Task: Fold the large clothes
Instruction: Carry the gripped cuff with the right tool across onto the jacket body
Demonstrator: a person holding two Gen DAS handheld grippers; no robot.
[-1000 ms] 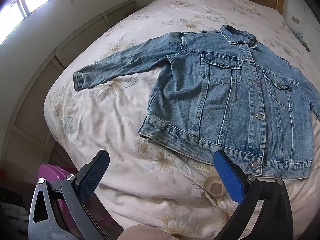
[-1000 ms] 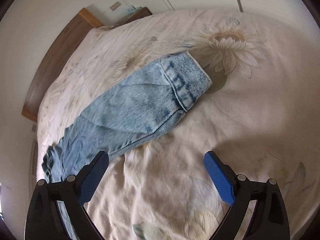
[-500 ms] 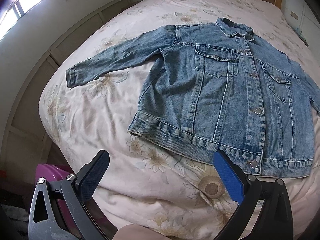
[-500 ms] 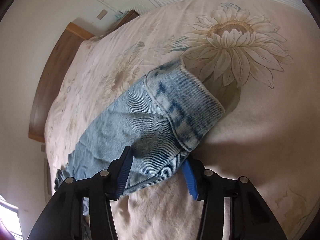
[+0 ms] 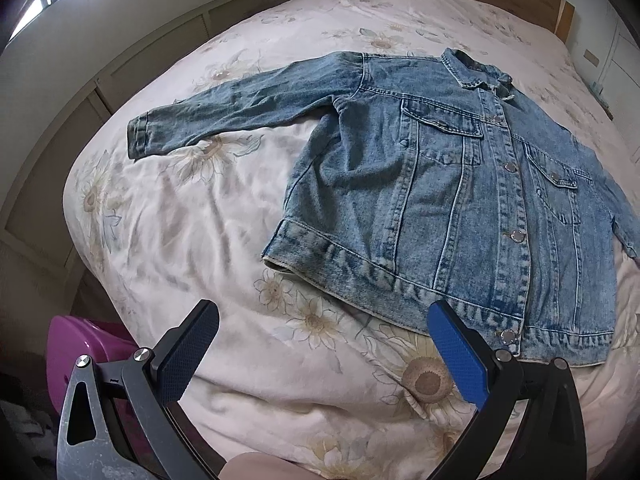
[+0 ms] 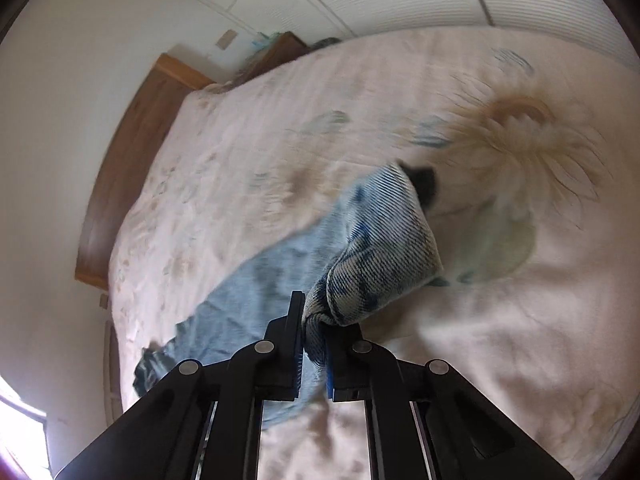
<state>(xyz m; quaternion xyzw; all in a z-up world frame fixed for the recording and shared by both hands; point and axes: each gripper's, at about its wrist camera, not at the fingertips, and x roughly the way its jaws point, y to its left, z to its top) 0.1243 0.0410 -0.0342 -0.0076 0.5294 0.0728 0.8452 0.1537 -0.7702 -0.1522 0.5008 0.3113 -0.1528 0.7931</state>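
My right tool (image 6: 314,344) is clenched on the sleeve cuff (image 6: 380,256) of the denim jacket (image 5: 460,200), which lies spread on the bed (image 5: 200,220) ahead of my released left tool (image 5: 320,356).

Jacket (image 5: 460,200) lies flat, front up, on bed (image 5: 192,216), toward the right half of left wrist view; collar (image 5: 476,70) at far end near headboard (image 5: 520,0), hem (image 5: 400,288) at near end. One sleeve (image 5: 240,108) stretched out left across the bedcover, its cuff (image 5: 138,140) near bed's left edge. Left gripper (image 5: 320,344) above near edge of bed, just before the hem, jaws wide apart, not touching jacket. Plastic tub (image 5: 76,356) off the bed, lower left. In right wrist view right gripper (image 6: 314,336) pinches the other sleeve's cuff (image 6: 380,252), sleeve trailing back left over bed toward headboard
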